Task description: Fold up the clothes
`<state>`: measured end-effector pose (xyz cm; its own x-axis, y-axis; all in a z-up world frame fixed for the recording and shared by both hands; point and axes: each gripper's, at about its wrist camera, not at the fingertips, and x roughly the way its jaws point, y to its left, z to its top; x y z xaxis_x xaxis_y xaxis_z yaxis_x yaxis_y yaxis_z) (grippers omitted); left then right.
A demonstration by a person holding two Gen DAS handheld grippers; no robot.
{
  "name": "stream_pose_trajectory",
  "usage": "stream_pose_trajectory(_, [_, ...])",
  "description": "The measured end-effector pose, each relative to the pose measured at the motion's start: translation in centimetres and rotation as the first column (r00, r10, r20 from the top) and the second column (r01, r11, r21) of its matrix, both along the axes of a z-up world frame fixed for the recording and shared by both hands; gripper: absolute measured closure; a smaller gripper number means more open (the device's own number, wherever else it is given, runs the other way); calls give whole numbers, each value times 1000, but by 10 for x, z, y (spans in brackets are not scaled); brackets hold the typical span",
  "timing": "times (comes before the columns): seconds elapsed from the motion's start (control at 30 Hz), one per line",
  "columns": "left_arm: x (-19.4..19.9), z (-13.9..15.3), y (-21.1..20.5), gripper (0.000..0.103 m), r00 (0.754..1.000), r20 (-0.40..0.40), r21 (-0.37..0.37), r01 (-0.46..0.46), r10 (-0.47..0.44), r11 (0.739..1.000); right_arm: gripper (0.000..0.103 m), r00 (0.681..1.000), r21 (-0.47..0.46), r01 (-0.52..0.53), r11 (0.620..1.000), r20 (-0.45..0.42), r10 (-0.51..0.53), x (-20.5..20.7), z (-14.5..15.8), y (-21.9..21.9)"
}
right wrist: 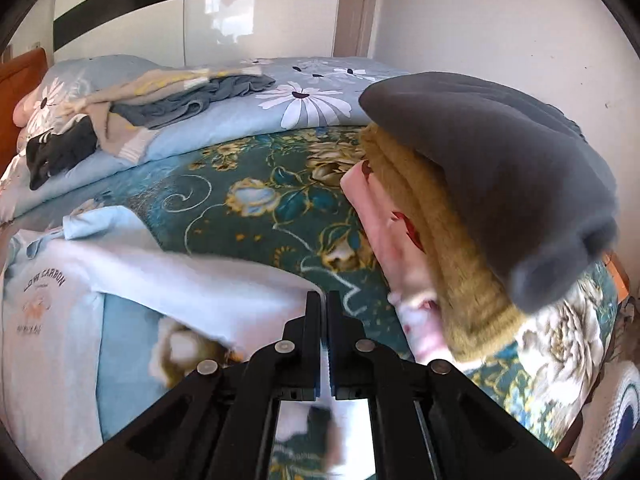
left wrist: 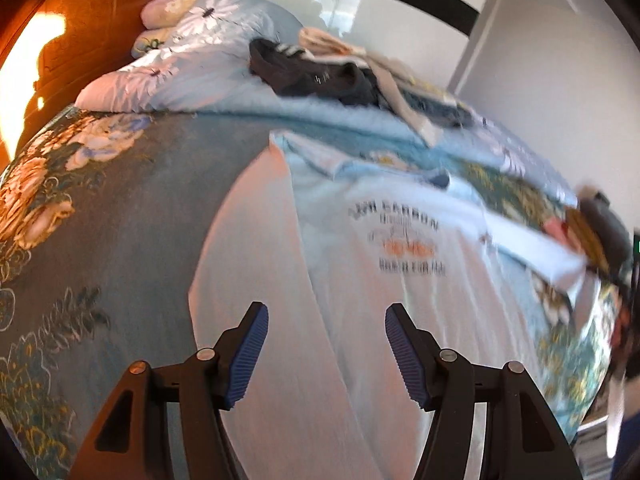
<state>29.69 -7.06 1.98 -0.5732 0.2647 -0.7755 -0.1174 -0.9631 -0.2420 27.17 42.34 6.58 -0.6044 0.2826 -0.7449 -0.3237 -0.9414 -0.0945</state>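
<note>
A pale blue sweatshirt [left wrist: 400, 300] with "LOW CARBON" print lies face up on the floral bed cover [left wrist: 100, 220]. My left gripper [left wrist: 326, 352] is open and empty, hovering over the sweatshirt's left part, where one side is folded in. In the right wrist view the sweatshirt [right wrist: 52, 320] lies at the left with its sleeve [right wrist: 208, 292] stretched toward my right gripper [right wrist: 324, 300], whose jaws are closed on the sleeve's end. The picture is blurred from motion.
A stack of folded clothes [right wrist: 480, 200], grey on top, then tan and pink, stands on the bed at the right. Unfolded garments [right wrist: 140, 96] lie on the daisy-print quilt [right wrist: 320, 96] at the back. A wooden headboard [left wrist: 80, 20] and white wardrobe [right wrist: 200, 20] are behind.
</note>
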Motion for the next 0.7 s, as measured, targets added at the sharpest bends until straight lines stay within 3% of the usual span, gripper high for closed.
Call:
stream_pose_trajectory(0.2, [25,-26,9,38,994,94,-36,51,-47,998,96,1000,-16,-12,1000,-3,12,-2,2,-3])
stream_pose_trajectory(0.23, [28,-30,11,38,992,111,-32,58,-54,998,87,1000,-11,-10,1000,-17,10,3,7,-5])
stream_pose_trajectory(0.27, [31,-35,13,38,990,128,-27,65,-61,998,71,999,0,-4,1000,-38,4,10,13,-8])
stream_pose_trajectory(0.33, [37,-44,17,38,984,162,-18,79,-75,997,59,995,12,6,1000,-97,-5,27,26,-18])
stream_pose_trajectory(0.47, [47,-55,33,38,985,150,-110,106,-89,988,59,981,-35,-79,996,-180,71,54,40,-49])
stream_pose_trajectory(0.63, [52,-55,37,40,989,124,-153,95,-76,984,59,961,-91,-225,970,-183,206,74,29,-101])
stream_pose_trajectory(0.7, [54,-55,36,51,992,111,-171,78,-59,982,59,948,-110,-286,952,-177,264,79,22,-123])
